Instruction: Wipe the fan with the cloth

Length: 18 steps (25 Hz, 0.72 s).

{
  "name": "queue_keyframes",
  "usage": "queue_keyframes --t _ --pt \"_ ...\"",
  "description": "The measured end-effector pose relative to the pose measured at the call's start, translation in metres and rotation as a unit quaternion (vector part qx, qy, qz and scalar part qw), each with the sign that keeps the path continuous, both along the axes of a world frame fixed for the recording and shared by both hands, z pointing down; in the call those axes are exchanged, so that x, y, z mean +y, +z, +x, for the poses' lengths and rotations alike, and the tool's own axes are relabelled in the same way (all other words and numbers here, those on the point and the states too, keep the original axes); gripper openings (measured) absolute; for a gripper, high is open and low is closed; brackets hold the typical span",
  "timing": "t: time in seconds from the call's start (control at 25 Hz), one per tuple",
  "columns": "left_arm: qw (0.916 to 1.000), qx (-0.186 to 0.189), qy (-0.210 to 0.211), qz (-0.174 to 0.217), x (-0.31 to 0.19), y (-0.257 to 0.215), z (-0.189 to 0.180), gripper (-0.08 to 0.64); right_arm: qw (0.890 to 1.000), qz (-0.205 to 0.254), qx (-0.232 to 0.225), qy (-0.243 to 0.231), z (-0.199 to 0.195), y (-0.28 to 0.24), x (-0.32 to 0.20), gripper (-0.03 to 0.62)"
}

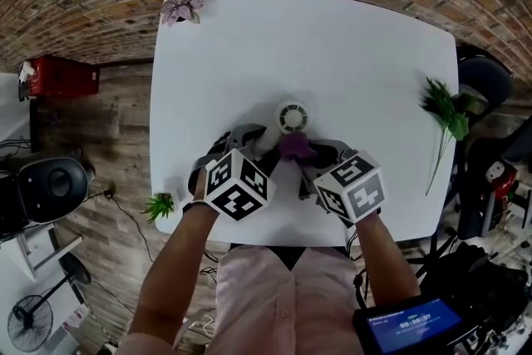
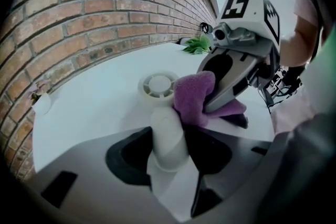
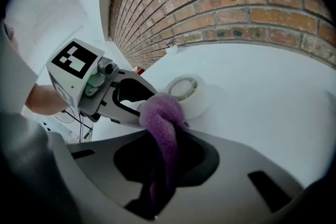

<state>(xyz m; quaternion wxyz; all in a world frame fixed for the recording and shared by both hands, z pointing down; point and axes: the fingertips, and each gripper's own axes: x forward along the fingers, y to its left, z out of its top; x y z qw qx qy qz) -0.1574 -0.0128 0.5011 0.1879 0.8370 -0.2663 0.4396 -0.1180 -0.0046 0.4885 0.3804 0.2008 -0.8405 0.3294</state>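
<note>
**Cloth at the fan's neck, head just ahead**

We are working at the near edge of the white table (image 1: 357, 37), with both grippers brought close together in front of us. Our left gripper (image 1: 246, 137) is doing the holding: its fingers are closed on the white handle of the fan (image 2: 167, 131). The handle is running away from us to the round head, which is resting grille-up on the table. Our right gripper (image 1: 319, 154) is doing the wiping. Its fingers are clamped on the purple cloth (image 3: 160, 123), and a bunched end is sticking out past the fingertips. That wad is pressing on the fan's right side, about where the handle meets the head.

The fan's long axis is pointing from the left fingers straight away from us, so the head is lying just beyond the cloth, ahead of the right fingers. We are judging the right hand to be the nearer one to the unwiped grille. A short push forward along that axis should carry the cloth onto it, while the left hand only needs to steady the handle.
</note>
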Motion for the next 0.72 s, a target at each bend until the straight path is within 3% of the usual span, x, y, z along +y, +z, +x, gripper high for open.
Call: queue_keyframes --t 0.72 --pt "0.9994 -0.008 0.028 -0.02 0.007 -0.001 0.002 0.206 1.0 0.01 0.007 0.016 0.028 0.001 -0.009 0.063"
